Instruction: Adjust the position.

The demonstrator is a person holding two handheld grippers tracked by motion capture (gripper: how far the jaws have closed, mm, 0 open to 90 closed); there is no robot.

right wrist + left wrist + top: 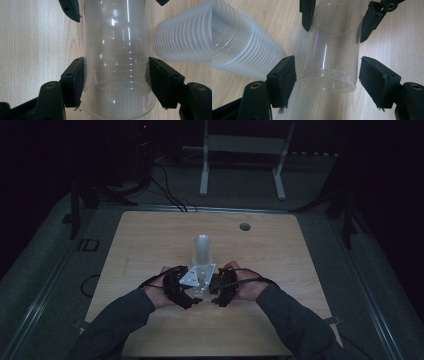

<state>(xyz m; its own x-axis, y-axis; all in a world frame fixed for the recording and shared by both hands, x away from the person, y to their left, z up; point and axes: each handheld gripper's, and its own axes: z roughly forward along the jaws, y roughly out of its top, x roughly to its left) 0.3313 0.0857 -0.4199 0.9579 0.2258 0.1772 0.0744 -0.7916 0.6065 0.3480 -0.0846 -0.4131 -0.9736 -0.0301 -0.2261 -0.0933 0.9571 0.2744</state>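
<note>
My right gripper point(116, 82) has its fingers point(73, 81) pressed against both sides of a clear plastic cup point(116, 62), near the cup's wide rim, so that cup is clamped between them. My left gripper point(327, 82) faces it from the other end: its fingers point(283, 80) stand apart around the narrow base of the same cup point(332, 55), with a gap showing on each side, gripping nothing. A stack of cups point(202, 251) stands on the bench point(150, 235) just beyond both sets of fingers, close beside the held cup.
</note>
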